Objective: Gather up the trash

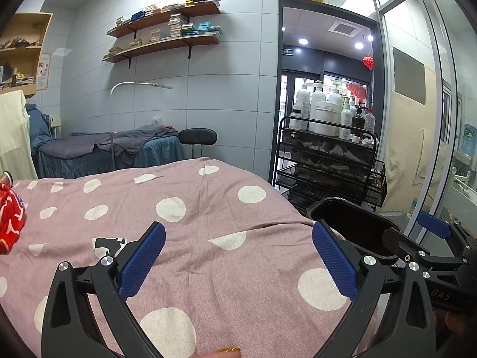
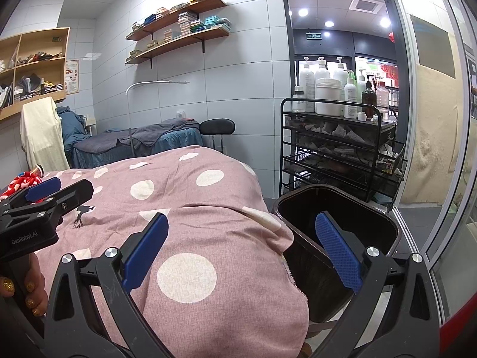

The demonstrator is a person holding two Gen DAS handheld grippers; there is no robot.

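My left gripper [image 1: 238, 265] has its jaws spread wide with nothing between them, hovering over the pink polka-dot bedspread [image 1: 190, 226]. My right gripper [image 2: 243, 256] is just as wide and empty; its left finger hangs over the bedspread's edge, its right finger over the mouth of the black trash bin [image 2: 372, 208]. In the left wrist view I see the right gripper off to my right, just beside the bin's rim; in the right wrist view the left gripper sits at my left, with a hand [image 2: 23, 286] wearing gold glitter nail polish wrapped around its handle.

The bin stands on the floor, right against the bed's corner, and its inside looks dark; I cannot tell what, if anything, lies in it. The trash I can make out is a crumpled red-and-white wrapper [image 1: 10, 220] on the bedspread at the far left, well apart from both grippers and the bin.

Behind the bin stands a black wire trolley [image 2: 340, 152] with white pump bottles [image 2: 323, 86] on top. Farther back I see a massage bed with grey and blue covers [image 1: 113, 146], a black stool [image 1: 198, 136] and wall shelves [image 1: 167, 32] stacked with small boxes.
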